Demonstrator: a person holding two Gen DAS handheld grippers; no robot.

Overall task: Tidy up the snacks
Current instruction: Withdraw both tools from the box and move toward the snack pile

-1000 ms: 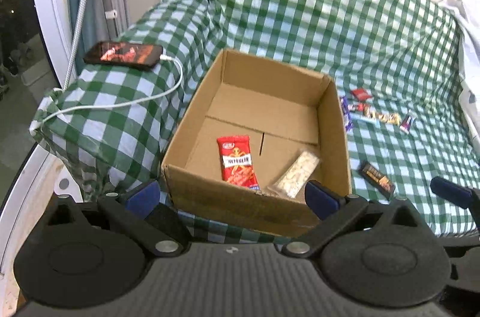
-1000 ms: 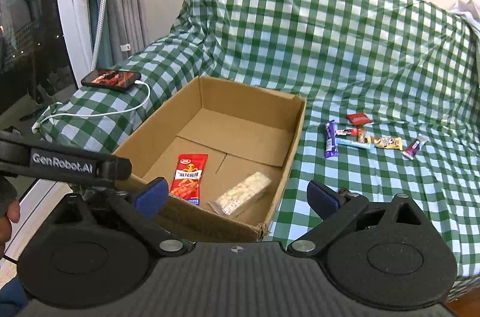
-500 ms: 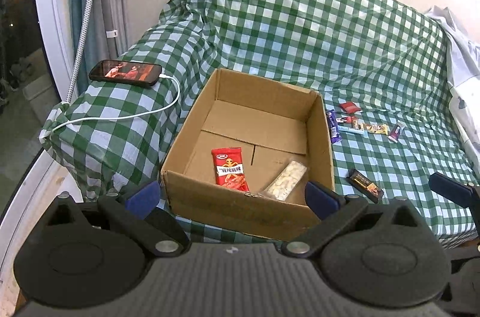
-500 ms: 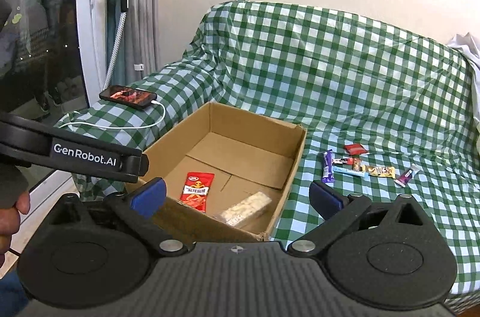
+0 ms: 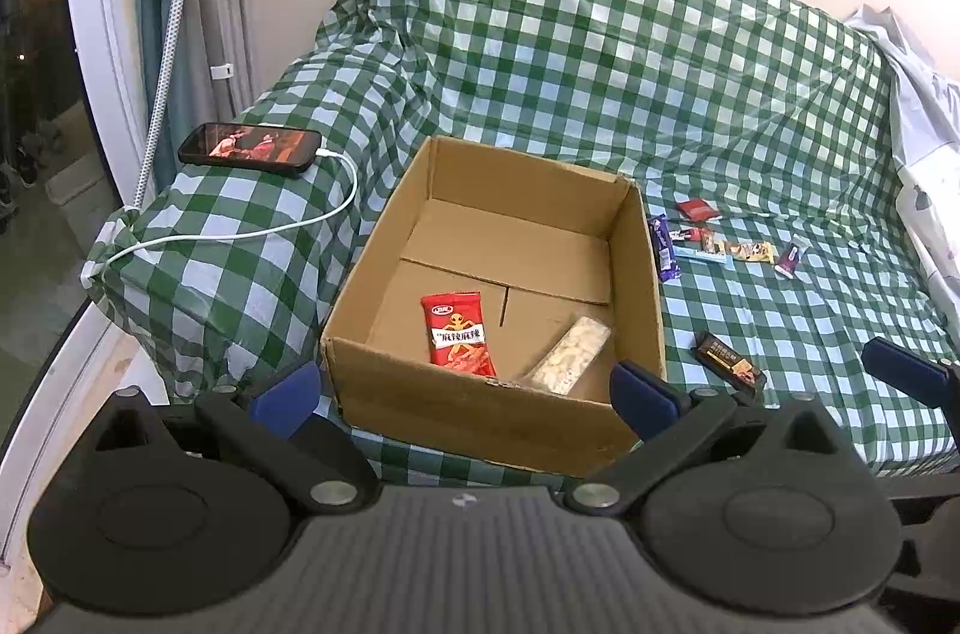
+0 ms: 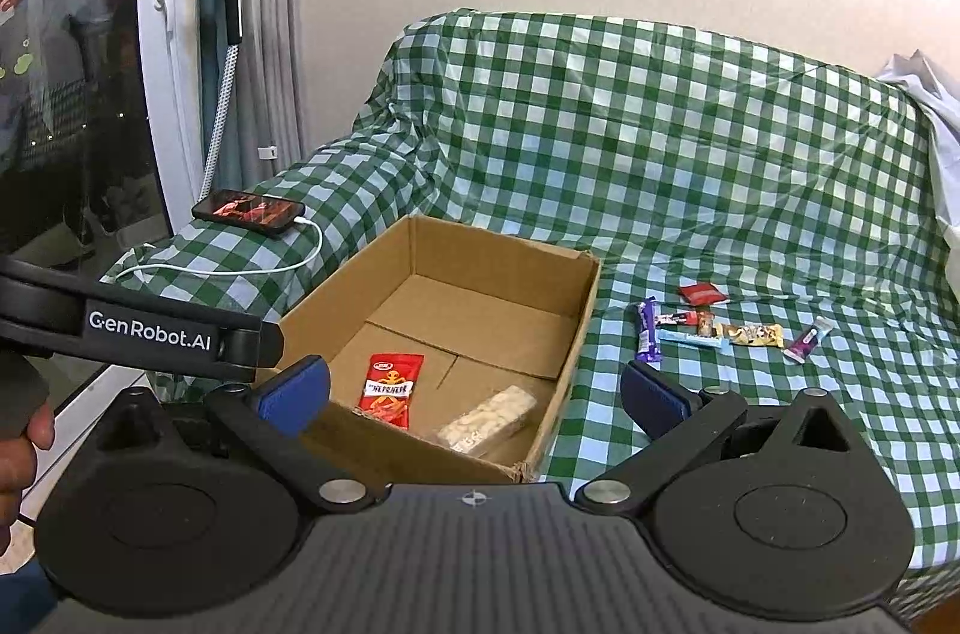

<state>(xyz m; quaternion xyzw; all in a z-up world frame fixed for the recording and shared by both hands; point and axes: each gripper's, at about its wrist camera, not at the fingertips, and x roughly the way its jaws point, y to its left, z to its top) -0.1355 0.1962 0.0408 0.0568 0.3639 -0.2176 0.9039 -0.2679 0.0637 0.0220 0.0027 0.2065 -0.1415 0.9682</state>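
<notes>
Green checked sofa cover (image 5: 600, 51) under everything; cardboard box (image 5: 498, 274) has a red snack pack (image 5: 457, 334) and clear packet (image 5: 570, 355) inside. Loose bars (image 6: 720, 331) lie beside it. Left tongs (image 5: 465, 388) and right tongs (image 6: 474, 388) both gape wide, empty.

A home living room is showing here: a sofa (image 6: 660, 141) wearing a green checked cover is standing against a plain wall, grey curtains (image 6: 264, 51) are hanging at far left, and a phone (image 6: 249, 212) is charging on the armrest.
</notes>
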